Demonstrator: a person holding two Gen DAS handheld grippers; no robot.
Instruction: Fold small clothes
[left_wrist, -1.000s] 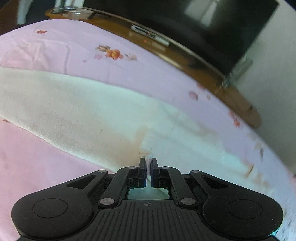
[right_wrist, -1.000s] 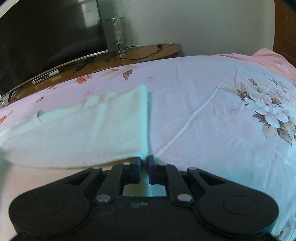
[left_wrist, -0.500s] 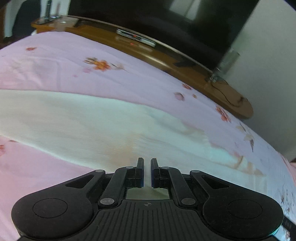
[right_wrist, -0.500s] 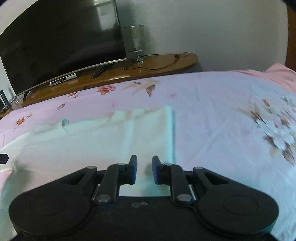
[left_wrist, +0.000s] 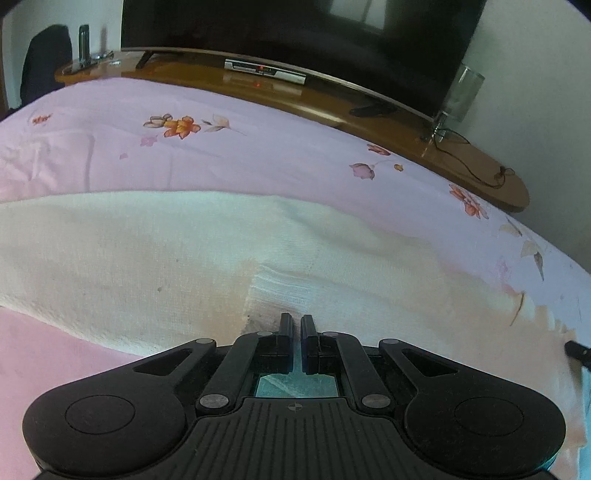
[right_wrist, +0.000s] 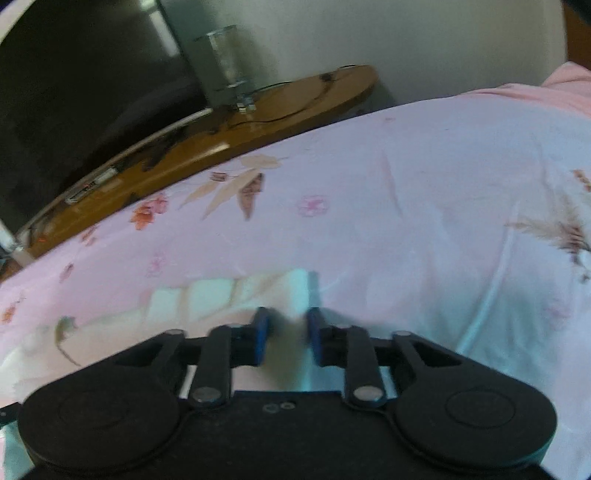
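While the left gripper (left_wrist: 296, 325) pinches a fold of the cloth (left_wrist: 155, 266), its fingers sit pressed together. The right gripper (right_wrist: 284, 325) is closing over the cloth's edge on the sheet (right_wrist: 424, 206).

Black gripper (left_wrist: 296, 325); blue-edged fingers (right_wrist: 261, 334)

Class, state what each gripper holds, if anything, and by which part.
Left gripper: pinches the cream cloth at a fold by its near edge. Right gripper: jaws closing around the cloth's corner, no grip yet.
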